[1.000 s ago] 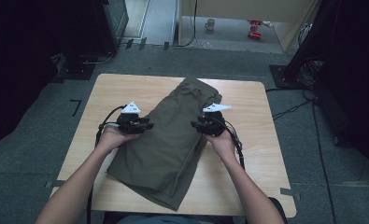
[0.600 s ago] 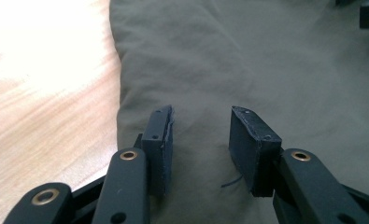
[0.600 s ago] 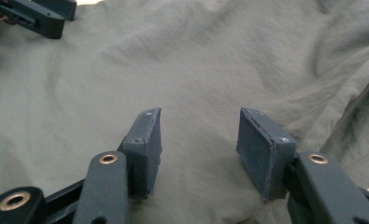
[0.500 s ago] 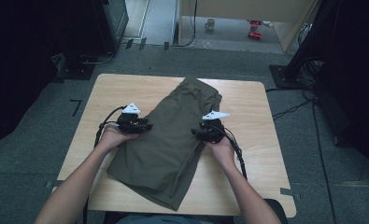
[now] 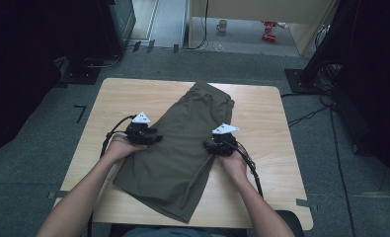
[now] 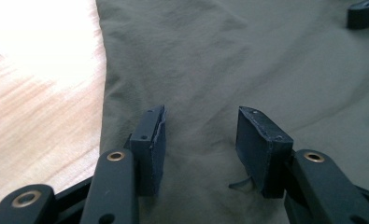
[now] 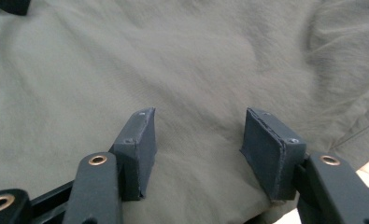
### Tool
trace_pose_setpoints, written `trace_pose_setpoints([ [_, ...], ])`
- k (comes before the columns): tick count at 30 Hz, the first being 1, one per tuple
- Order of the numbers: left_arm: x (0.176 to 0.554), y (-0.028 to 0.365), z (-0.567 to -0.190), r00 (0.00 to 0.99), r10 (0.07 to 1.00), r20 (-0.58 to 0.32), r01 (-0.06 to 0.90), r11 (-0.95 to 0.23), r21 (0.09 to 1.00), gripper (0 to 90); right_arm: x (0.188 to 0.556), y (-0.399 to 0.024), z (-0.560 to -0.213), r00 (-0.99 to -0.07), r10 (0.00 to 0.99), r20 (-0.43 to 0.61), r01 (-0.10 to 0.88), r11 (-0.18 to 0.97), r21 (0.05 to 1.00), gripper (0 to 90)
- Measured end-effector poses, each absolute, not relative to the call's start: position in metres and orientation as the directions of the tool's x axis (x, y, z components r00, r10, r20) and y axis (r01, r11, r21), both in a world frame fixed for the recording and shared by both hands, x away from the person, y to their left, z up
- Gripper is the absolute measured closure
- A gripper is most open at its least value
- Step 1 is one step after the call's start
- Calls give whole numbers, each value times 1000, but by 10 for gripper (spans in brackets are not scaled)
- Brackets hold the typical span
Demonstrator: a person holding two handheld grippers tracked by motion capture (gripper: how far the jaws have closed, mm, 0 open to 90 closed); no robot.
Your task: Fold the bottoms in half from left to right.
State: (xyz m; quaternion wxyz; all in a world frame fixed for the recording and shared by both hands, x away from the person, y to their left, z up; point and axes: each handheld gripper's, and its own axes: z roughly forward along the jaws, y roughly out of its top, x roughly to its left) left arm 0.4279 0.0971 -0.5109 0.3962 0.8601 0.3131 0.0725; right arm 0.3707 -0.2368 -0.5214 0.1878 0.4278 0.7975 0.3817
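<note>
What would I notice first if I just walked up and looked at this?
First, the big olive-green shorts lying slantwise across the middle of the pale wooden table. Next, the two black tools a person holds over them: the left gripper at the cloth's left edge and the right gripper at its right edge. Their jaws have just been opening, with cloth lying under the gaps but not pinched.
</note>
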Motion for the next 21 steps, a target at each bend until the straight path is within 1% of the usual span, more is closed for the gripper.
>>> trace_pose_setpoints([
  [1, 426, 98, -512, 788, 600, -141, 490, -472, 733, 529, 371, -238, -521, -560, 828, 34, 542, 336, 770, 448],
  [4, 421, 99, -513, 788, 599, -144, 489, -466, 738, 529, 373, -239, -521, -559, 828, 34, 542, 335, 770, 467],
  [11, 405, 98, -512, 781, 602, -164, 506, -458, 731, 528, 382, -241, -521, -574, 818, 37, 538, 343, 770, 464],
  [16, 387, 96, -511, 777, 604, -177, 518, -454, 725, 520, 388, -241, -521, -587, 809, 41, 534, 349, 770, 456],
  [21, 372, 91, -510, 761, 627, -166, 530, -454, 716, 521, 392, -238, -521, -591, 806, 38, 532, 353, 770, 453],
])
